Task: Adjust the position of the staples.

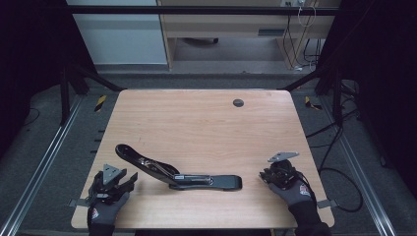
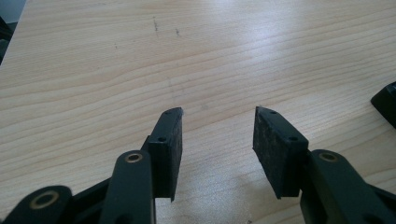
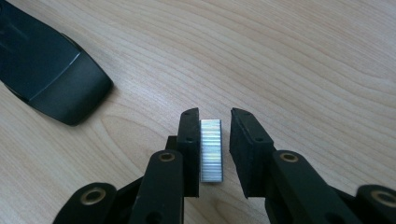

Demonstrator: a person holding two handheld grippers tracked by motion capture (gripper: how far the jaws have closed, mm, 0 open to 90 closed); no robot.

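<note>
Stapler lying open, refill strip waiting in my right jaws

I'm keeping the staple strip (image 3: 211,150) between the right gripper (image 3: 215,119)'s slightly parted jaws, near the open stapler (image 1: 173,171) mid-table (image 1: 206,123); the left gripper (image 2: 218,122) is idling wide open, empty.

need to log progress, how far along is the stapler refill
Done: the stapler lies swung open on the table. In hand: a strip of staples sits between the right tongs, against one pad with a gap to the other, so the grip looks loose. The left tongs are open on nothing. Left: load the strip, close the stapler.
</note>
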